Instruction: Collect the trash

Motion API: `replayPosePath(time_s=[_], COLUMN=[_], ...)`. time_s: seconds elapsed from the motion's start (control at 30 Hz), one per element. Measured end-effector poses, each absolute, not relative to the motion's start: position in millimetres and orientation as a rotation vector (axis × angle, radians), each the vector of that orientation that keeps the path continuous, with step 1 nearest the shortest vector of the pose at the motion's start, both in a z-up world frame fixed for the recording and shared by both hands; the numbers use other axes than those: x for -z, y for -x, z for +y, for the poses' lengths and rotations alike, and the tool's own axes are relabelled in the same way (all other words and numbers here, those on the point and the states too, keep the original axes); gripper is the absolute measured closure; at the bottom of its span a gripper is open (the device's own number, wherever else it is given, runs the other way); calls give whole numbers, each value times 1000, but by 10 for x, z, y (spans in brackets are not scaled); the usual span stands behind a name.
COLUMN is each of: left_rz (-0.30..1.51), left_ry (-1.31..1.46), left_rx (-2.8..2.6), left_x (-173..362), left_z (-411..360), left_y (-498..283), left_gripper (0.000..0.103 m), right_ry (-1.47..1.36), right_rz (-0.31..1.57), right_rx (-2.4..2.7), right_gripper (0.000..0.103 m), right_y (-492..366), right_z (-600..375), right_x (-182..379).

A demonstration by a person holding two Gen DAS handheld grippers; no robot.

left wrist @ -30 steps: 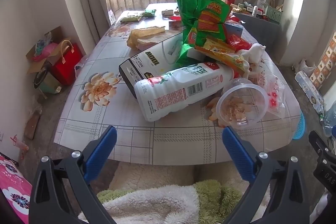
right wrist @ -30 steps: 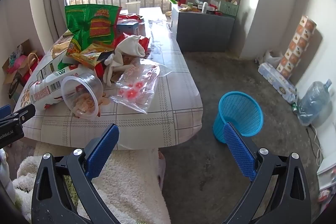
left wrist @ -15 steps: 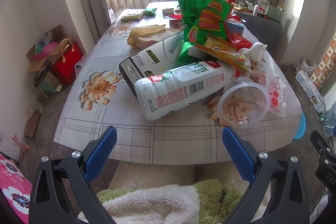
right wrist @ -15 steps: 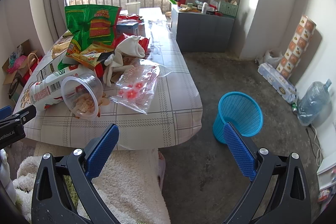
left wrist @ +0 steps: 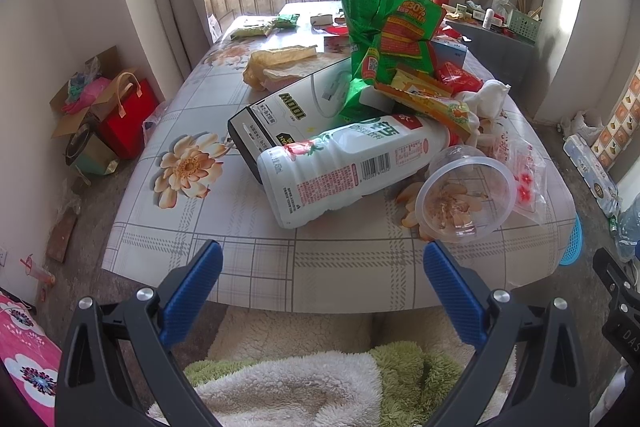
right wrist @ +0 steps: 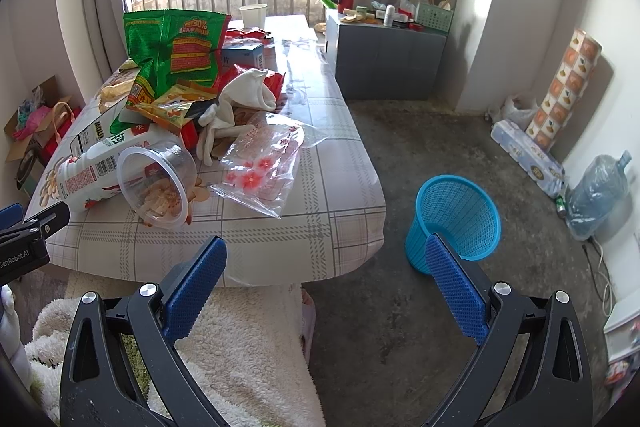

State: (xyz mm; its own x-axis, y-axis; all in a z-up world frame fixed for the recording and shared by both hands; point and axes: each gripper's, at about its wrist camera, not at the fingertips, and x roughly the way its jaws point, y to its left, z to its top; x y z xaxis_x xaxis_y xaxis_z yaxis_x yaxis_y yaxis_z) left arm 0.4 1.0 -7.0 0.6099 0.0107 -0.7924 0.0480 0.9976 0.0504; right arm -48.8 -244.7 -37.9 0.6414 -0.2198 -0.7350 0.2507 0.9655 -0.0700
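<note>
Currently, the left gripper (left wrist: 322, 263) is held wide open with nothing between its blue pads (left wrist: 192, 293), short of the near edge of the table (left wrist: 248, 267), and the right gripper (right wrist: 326, 261) is likewise spread fully apart and empty, held over the floor beside the table's near corner. A heap of trash is piled on the patterned tablecloth: a white plastic bottle (left wrist: 352, 167) is laid on its side against a black-and-white carton (left wrist: 288, 115), and a clear plastic cup (left wrist: 466, 193) with brownish scraps inside is tipped over just beside the bottle, its mouth turned toward the table edge. A tall green snack bag (left wrist: 384, 31) is propped upright at the back of the heap, with orange and red wrappers (left wrist: 432, 99) and a crumpled white cloth (right wrist: 244, 99) below it. A clear plastic bag (right wrist: 264, 163) printed with red flowers is spread flat near the table's right edge. A blue mesh wastebasket (right wrist: 456, 223) is seen standing upright on the concrete floor, well apart from the table, partly behind the right gripper's right finger.
</note>
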Motion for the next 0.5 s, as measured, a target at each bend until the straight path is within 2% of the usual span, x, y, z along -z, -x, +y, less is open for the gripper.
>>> replayPosePath(time_s=[0.5], left_rz=[927], left_ry=[-68], left_rx=[22], left_x=[144], left_z=[31], left_y=[4], left_gripper=[5], right_ry=[-43], right_rz=[832], right_rx=[267], right_gripper=[7], right_y=[487], right_z=[-2457], right_x=[391])
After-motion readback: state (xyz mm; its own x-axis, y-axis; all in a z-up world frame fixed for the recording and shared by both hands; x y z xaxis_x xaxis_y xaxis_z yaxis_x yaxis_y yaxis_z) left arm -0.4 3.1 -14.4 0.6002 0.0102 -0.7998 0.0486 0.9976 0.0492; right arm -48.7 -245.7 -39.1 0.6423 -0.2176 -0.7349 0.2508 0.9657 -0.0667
